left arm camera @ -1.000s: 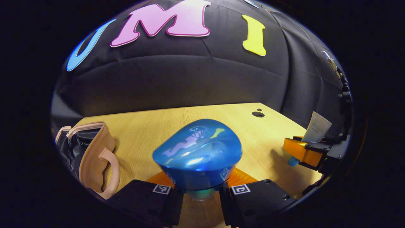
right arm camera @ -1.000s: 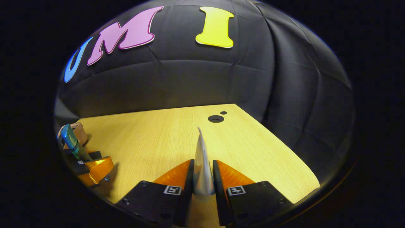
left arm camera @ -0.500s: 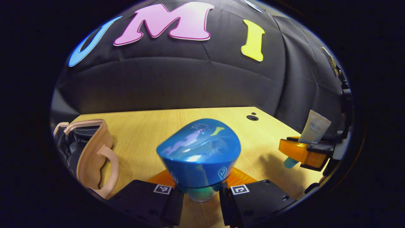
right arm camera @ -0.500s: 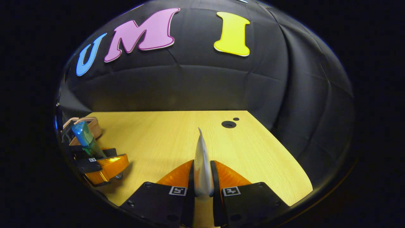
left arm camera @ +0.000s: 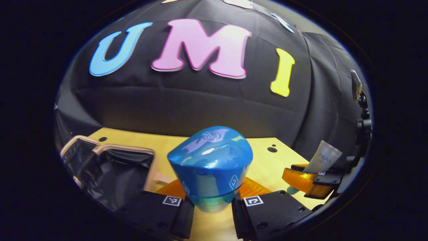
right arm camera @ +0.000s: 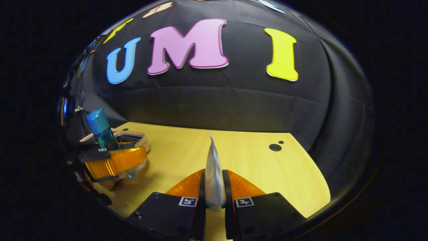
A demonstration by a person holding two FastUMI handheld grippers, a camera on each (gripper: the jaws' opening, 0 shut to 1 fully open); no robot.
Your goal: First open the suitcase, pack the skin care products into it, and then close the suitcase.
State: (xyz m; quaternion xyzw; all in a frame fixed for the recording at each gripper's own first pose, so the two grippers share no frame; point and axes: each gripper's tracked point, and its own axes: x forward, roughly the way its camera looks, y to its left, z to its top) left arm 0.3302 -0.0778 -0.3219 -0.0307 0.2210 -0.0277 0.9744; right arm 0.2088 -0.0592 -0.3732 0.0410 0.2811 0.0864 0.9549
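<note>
Looking along the left gripper, its two fingers are clenched on a blue bottle that stands upright between them. Past it, toward the table's left edge, lies the open suitcase, its black lining showing. Near the table's right edge the right gripper grips a pale tube.

In the right gripper view, both fingers grasp that tube edge-on, while the left gripper holds the bottle over the suitcase at the table's left edge.
</note>
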